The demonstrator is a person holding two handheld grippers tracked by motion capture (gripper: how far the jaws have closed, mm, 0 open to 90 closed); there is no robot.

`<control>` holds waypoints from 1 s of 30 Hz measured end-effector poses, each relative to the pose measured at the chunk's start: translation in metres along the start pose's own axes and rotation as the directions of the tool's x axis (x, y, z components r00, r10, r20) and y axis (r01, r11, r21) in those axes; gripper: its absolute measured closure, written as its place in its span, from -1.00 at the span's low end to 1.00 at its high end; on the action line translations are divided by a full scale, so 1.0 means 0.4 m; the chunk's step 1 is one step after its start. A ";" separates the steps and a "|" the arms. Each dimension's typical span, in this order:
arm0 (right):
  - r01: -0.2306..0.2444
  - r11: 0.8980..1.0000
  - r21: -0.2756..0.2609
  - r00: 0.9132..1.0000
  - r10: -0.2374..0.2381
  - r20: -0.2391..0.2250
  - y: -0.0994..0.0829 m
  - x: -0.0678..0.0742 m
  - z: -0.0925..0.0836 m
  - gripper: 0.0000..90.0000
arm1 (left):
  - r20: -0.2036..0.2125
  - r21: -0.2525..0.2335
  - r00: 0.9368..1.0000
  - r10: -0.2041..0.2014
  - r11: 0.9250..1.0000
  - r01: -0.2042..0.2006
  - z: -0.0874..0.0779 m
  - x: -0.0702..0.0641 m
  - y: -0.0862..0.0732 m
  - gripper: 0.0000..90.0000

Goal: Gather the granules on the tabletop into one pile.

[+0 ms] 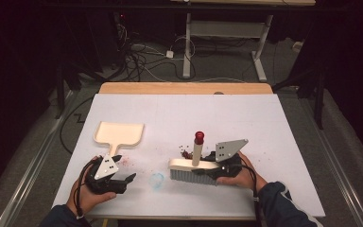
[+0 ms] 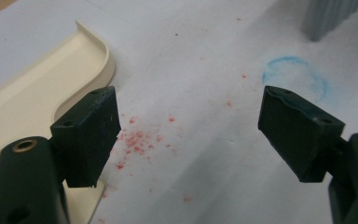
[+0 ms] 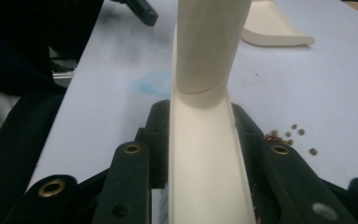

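The right tool (image 1: 224,165) is clamped on the brush (image 1: 194,170) near the counter's (image 1: 264,142) front edge, bristles down beside scattered crumbs (image 1: 185,152). The left tool (image 1: 116,182) stands apart, empty, just short of the dustpan (image 1: 119,134). Sweeping seems barely begun: crumbs remain loose, the pan empty. White covering; dark room, cables beyond.

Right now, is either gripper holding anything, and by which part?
The right gripper is shut on the brush, clamping the cream back of its head beside the handle. The left gripper is open and holds nothing.
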State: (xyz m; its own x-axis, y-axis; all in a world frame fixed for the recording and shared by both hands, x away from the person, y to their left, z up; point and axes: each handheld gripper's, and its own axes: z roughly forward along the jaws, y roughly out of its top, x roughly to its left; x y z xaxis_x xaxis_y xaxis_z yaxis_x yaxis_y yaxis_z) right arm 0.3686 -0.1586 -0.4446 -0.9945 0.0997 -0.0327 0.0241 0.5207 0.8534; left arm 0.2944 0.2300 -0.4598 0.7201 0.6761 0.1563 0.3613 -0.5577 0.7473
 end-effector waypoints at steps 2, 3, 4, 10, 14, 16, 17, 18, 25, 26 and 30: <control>-0.008 1.000 0.004 1.000 0.008 0.019 0.004 -0.016 0.006 0.49 | 0.001 0.002 1.000 0.000 1.000 0.000 0.002 0.000 0.000 -0.56; -0.010 1.000 -0.002 1.000 0.010 0.018 0.006 -0.024 0.009 0.50 | 0.002 0.005 1.000 0.002 1.000 -0.002 0.002 0.000 0.000 -0.56; -0.007 1.000 -0.002 0.999 0.007 0.035 0.009 -0.031 0.012 0.50 | 0.003 0.005 1.000 0.002 1.000 -0.002 0.003 0.000 0.000 -0.56; -0.002 1.000 -0.015 0.998 0.003 0.064 0.030 -0.047 0.005 0.50 | 0.006 0.003 1.000 -0.001 1.000 0.001 0.001 0.001 -0.002 -0.56; 0.001 0.999 -0.041 0.991 0.005 0.134 0.053 -0.063 -0.012 0.50 | 0.004 0.001 1.000 -0.004 1.000 0.004 0.000 0.002 -0.002 -0.56; -0.007 0.998 -0.061 0.983 0.017 0.182 0.060 -0.079 -0.021 0.50 | 0.006 0.002 1.000 -0.006 1.000 0.006 0.002 0.002 -0.001 -0.56; -0.012 0.998 -0.064 0.976 0.026 0.214 0.063 -0.086 -0.023 0.50 | 0.007 0.004 1.000 -0.005 1.000 0.005 0.003 0.002 -0.001 -0.56; -0.007 0.998 -0.065 0.969 0.023 0.244 0.065 -0.095 -0.024 0.50 | 0.006 0.006 1.000 -0.002 1.000 0.002 0.004 0.003 -0.001 -0.56; 0.010 1.000 0.008 0.938 -0.012 0.345 0.041 -0.154 0.019 0.50 | 0.010 0.018 1.000 -0.008 1.000 0.008 0.014 0.007 0.000 -0.56; 0.015 1.000 0.015 0.938 -0.019 0.346 0.036 -0.160 0.029 0.50 | 0.011 0.022 1.000 -0.007 1.000 0.006 0.016 0.006 0.001 -0.56; 0.012 1.000 0.005 0.949 -0.013 0.315 0.022 -0.173 0.057 0.50 | 0.016 0.029 1.000 -0.005 1.000 0.005 0.021 0.003 0.001 -0.56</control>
State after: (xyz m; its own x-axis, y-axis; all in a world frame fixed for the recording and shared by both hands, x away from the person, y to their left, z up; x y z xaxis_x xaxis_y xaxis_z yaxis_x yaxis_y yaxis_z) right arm 0.4400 -0.1415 -0.4467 -0.9120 0.3550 -0.2055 0.0131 0.5260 0.8504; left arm 0.3003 0.2264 -0.4645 0.7276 0.6712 0.1417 0.3820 -0.5681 0.7289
